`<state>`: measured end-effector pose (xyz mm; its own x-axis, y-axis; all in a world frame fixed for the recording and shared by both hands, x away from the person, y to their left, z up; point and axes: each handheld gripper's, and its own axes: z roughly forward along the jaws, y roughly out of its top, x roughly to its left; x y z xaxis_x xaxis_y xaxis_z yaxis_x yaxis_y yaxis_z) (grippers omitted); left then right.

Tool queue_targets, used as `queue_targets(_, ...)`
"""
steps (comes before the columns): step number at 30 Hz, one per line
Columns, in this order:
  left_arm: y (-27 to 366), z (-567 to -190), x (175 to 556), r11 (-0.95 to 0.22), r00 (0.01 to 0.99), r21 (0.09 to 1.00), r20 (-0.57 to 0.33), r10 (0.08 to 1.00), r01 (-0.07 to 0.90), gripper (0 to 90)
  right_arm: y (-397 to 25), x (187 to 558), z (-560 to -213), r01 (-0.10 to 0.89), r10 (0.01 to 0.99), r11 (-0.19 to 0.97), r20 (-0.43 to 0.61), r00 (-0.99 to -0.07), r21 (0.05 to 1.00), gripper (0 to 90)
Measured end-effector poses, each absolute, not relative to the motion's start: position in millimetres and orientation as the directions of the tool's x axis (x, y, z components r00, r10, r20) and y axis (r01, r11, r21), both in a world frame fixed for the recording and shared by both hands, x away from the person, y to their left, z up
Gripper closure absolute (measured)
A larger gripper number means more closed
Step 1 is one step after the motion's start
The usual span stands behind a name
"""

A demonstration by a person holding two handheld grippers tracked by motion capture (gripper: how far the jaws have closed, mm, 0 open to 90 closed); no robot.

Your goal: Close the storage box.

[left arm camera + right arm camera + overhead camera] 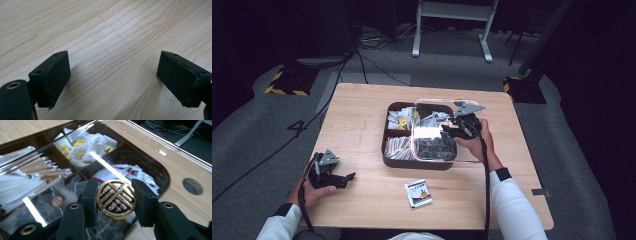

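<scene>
Presently, item: clear rigid plastic lid (155,167) with round gold-and-black knob (116,199), over dark compartment box (394,161).
Handling: light, stiff, slick; grip the knob.
Right tool (116,202): pinching knob.
Left tool (113,80): spread, above bench (105,30).

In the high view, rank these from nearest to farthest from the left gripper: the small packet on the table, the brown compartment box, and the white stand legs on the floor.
Measured from the left gripper at the table's near left:
1. The small packet, lying flat to its right near the front edge.
2. The brown compartment box, at mid-table, farther back and right.
3. The white stand legs, on the floor beyond the table's far edge.
</scene>
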<state>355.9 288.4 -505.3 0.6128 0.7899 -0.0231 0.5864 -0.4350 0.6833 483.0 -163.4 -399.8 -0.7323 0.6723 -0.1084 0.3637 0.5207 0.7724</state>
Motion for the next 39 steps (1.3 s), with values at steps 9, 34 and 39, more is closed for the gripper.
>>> queue_targets(9, 288.4, -505.3, 355.9, -0.435, 0.613, 0.683, -0.023, 0.79, 0.587, 12.0, -131.4, 492.2, -409.0, 0.369, 0.655, 0.526, -0.088, -0.75, 0.766, 59.2)
queue_targets(34, 288.4, -505.3, 355.9, -0.435, 0.613, 0.683, -0.023, 0.79, 0.586, 12.1, -81.6, 507.2, -428.6, 0.406, 0.658, 0.533, -0.062, -0.75, 0.742, 59.1)
queue_targets(39, 288.4, -505.3, 355.8, -0.435, 0.613, 0.683, -0.024, 0.79, 0.587, 12.0, -79.4, 507.1, -432.6, 0.419, 0.66, 0.529, -0.047, -0.75, 0.738, 59.2)
